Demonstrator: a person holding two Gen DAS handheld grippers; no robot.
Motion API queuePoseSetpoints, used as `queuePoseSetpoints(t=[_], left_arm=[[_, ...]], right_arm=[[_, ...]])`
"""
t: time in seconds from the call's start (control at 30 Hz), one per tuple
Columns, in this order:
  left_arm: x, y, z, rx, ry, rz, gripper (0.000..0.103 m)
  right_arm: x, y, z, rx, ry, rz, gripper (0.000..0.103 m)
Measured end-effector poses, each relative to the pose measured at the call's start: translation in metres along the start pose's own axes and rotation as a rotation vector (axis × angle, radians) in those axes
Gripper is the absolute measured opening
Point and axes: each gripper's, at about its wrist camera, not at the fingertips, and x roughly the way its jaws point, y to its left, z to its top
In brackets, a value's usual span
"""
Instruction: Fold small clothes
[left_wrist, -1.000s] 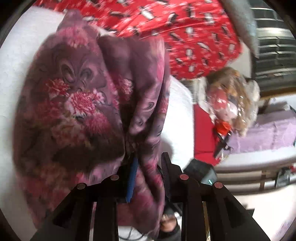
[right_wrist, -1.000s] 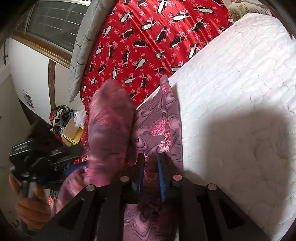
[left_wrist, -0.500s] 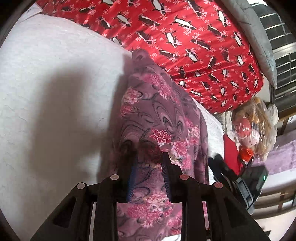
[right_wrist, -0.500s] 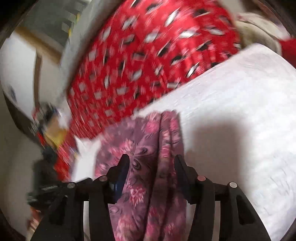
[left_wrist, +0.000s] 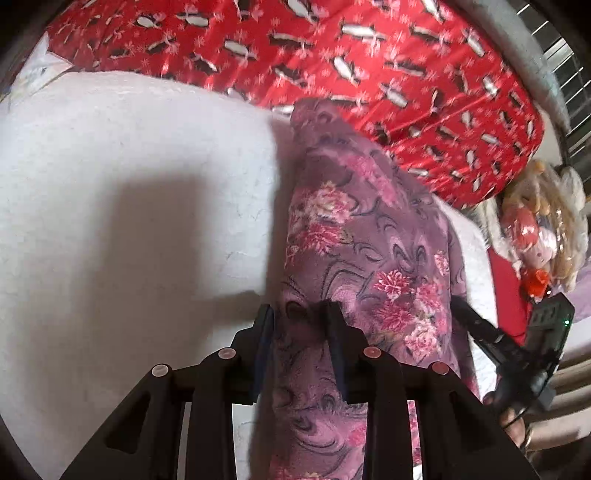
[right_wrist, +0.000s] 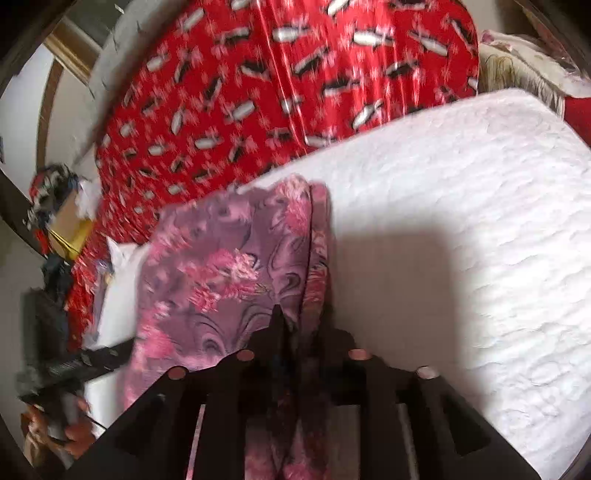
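Both tongs, left (left_wrist: 300, 325) and right (right_wrist: 299, 332), gape over the purple floral garment (left_wrist: 369, 266).

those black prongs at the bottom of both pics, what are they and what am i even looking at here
The prongs are the fingers of two hand-held grippers; a person carries one in each hand, with no robot arm. Each picture comes from a fisheye camera mounted on a gripper, looking forward along its fingers.

In the left wrist view, the left gripper has its fingers slightly apart, straddling a purple floral garment. In the right wrist view, the right gripper has that same garment between its fingers; blur hides whether it is pinched.

The garment lies folded lengthwise on a white quilted mattress. Behind is a red penguin-print blanket. Each view also shows the other gripper at its edge.
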Motion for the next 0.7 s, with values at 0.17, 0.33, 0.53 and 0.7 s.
queuePoseSetpoints(t=[0.17,0.33,0.53,0.7], left_arm=[[-0.01,-0.005,0.013,-0.056,-0.016,-0.064,0.027],[0.004,-0.032,0.026,0.068,-0.043,0.022,0.029],[0.027,-0.039,0.024,0.134,-0.034,0.102,0.031],[-0.005,-0.023,0.009,0.092,-0.019,0.027,0.031]], right_arm=[[-0.027,0.001,0.021,0.058,-0.101,0.075,0.031],[0.007,0.022,0.038,-0.025,-0.03,-0.016,0.03],[0.026,0.011,0.039,-0.083,0.015,-0.113,0.003],[-0.024,-0.007,0.026,0.029,-0.019,0.006,0.01]])
